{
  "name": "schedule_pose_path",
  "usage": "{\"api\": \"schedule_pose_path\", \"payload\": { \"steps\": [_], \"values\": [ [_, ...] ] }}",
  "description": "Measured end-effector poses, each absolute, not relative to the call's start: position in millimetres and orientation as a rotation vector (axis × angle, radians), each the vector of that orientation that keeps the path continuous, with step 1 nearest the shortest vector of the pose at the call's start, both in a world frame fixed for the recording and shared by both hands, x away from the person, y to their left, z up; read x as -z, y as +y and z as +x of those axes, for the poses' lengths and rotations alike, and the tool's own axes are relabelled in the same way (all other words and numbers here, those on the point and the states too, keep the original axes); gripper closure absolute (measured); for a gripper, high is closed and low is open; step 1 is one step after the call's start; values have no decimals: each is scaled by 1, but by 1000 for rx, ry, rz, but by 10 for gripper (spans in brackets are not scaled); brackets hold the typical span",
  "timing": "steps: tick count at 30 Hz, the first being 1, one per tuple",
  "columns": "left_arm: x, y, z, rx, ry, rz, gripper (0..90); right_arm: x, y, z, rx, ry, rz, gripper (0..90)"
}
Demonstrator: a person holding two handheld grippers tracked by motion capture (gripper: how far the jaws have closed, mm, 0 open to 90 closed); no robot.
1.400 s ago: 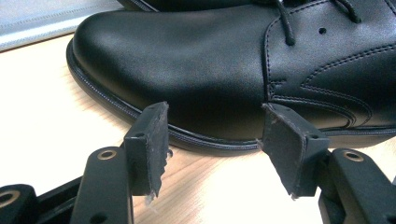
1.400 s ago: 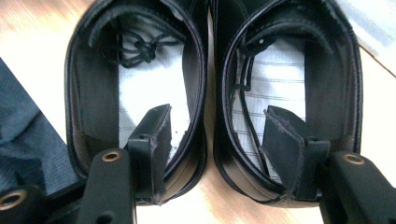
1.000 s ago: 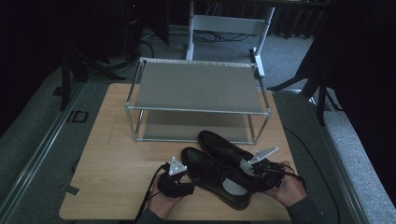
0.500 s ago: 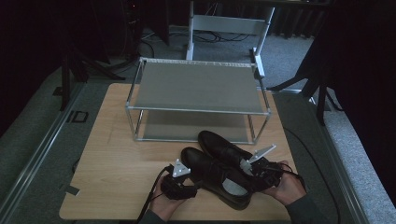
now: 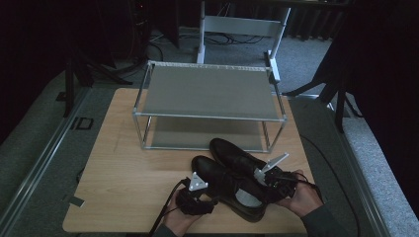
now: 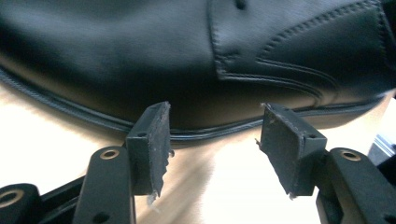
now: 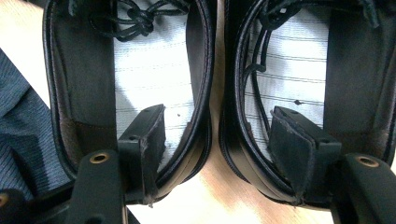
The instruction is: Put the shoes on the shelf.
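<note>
Two black leather shoes (image 5: 232, 175) look stiff and rather heavy, best held by both inner collars, which the right gripper (image 7: 215, 154) straddles without clearly pinching, while the left gripper (image 6: 212, 140), jaws just narrowing, holds nothing.

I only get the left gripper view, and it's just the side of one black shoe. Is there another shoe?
Observer: Yes, two black shoes lie side by side on the wooden table.
Operator: Where's the other gripper?
Observer: The right gripper stands open at the heel end, one jaw inside each shoe.
Operator: What's beyond the shoes?
Observer: A metal rack with two shelves.
</note>
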State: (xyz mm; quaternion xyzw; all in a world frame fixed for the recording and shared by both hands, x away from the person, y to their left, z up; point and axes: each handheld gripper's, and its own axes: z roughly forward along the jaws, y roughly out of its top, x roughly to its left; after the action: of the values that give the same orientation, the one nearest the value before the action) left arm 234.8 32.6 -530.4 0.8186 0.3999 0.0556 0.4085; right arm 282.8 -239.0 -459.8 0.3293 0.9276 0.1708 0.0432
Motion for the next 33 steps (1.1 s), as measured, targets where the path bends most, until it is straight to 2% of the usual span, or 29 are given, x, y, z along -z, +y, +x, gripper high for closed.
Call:
{"api": "schedule_pose_path", "payload": {
  "steps": [4,19,24,30,32,33],
  "values": [
    [533,17,226,-82,935,2093,482,460,-239,283,-522,2840,1012,359],
    [529,1,218,-46,847,2127,524,464,-236,285,-473,2849,1004,371],
    [528,0,220,-35,839,2123,525,468,-234,287,-432,2861,1007,406],
    [526,-1,221,-47,835,2114,525,475,-232,289,-386,2865,1004,501],
    [524,-2,222,-55,828,2109,524,474,-234,291,-396,2867,1019,571],
    [524,-2,222,-55,828,2109,524,474,-234,291,-396,2867,1019,571]
  ]
}}
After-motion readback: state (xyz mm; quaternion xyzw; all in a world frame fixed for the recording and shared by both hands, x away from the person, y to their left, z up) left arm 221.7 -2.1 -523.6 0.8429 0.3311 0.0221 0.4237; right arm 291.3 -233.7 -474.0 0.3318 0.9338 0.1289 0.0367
